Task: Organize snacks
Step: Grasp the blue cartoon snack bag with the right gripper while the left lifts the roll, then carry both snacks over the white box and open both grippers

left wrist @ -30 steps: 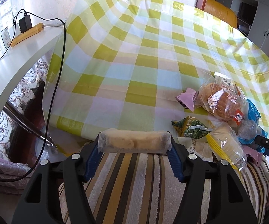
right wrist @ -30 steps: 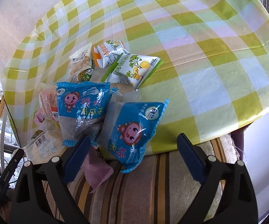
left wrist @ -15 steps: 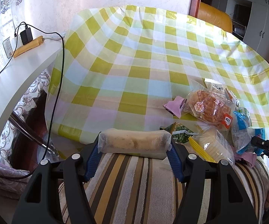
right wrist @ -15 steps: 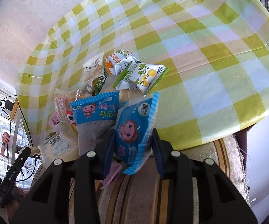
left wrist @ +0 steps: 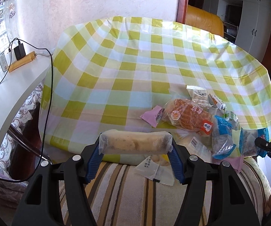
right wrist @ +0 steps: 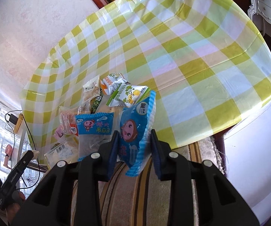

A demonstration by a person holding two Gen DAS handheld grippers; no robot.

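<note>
On the far left of the left wrist view a white ledge [left wrist: 13,86] carries a yellow power strip [left wrist: 22,61] with a black adapter [left wrist: 19,51] plugged in and a black cable [left wrist: 48,98] trailing down over its edge. To its right the tabletop [left wrist: 135,60], under a green, white and pale checked cloth, lies mostly bare. The left gripper [left wrist: 135,150] is partly closed on a long roll in a clear wrapper [left wrist: 135,144], the blue pads pressing on its two ends so that it lies crosswise between them, above the near edge of the tabletop and a striped cushion [left wrist: 127,192]. Further right the snack pile sits on the near right part of the cloth: a pink packet [left wrist: 151,115], a clear bag of brown pastry [left wrist: 188,115], small white packets [left wrist: 198,94] behind it, and a blue-edged bag [left wrist: 222,139].

In the right wrist view the same pile lies left of centre: the blue bag with a cartoon face [right wrist: 95,128], an orange and white packet [right wrist: 111,82] and a green and white packet with yellow fruit [right wrist: 128,96]. The right gripper [right wrist: 134,143] has just been closing, and its jaws now stand narrow, pinching a second blue cartoon snack bag [right wrist: 135,131], which stands on edge between the pads, lifted off the pile. Right of it the cloth is bare.
</note>
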